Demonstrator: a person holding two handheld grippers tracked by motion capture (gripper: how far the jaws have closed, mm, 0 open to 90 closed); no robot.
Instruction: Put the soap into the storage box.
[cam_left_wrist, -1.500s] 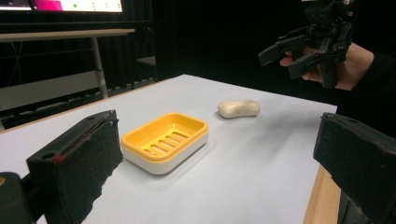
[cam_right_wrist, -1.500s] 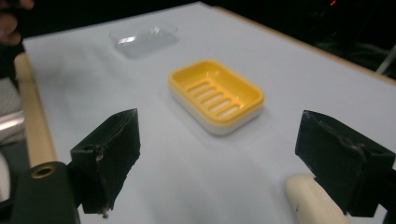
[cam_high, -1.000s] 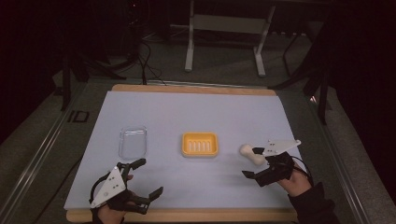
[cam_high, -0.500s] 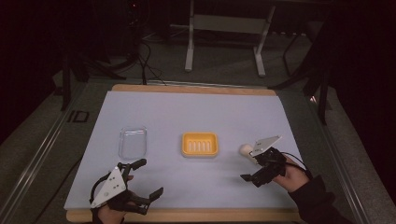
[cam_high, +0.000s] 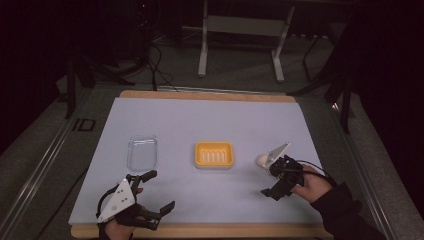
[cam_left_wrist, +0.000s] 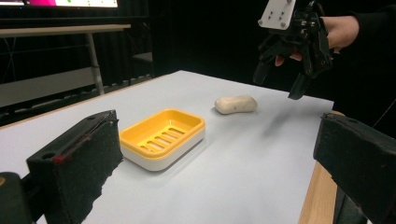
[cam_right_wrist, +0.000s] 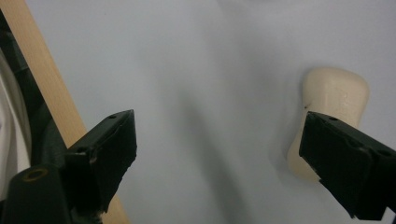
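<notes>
Legible on the dark floor (cam_high: 55, 145) left of the table (cam_high: 150, 107), in the high view: the pale letters "ID" (cam_high: 82, 124). Stamped into the top of the soap bar (cam_right_wrist: 334, 100), in the right gripper view: a faint embossed mark, too shallow to read. No other readable text, number or brand anywhere.

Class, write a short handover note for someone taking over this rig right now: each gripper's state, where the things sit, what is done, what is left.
Right gripper: open, empty, held above the table beside the soap, not around it.
Left gripper: open, empty, low near the table's front edge.
Soap: lying on the table to the right of the yellow soap dish, apart from it.
Clear lid: lying left of the dish.
Done: nothing gripped, dish empty.
Left: probably grasp the soap and set it in the dish; the lid may follow.
</notes>
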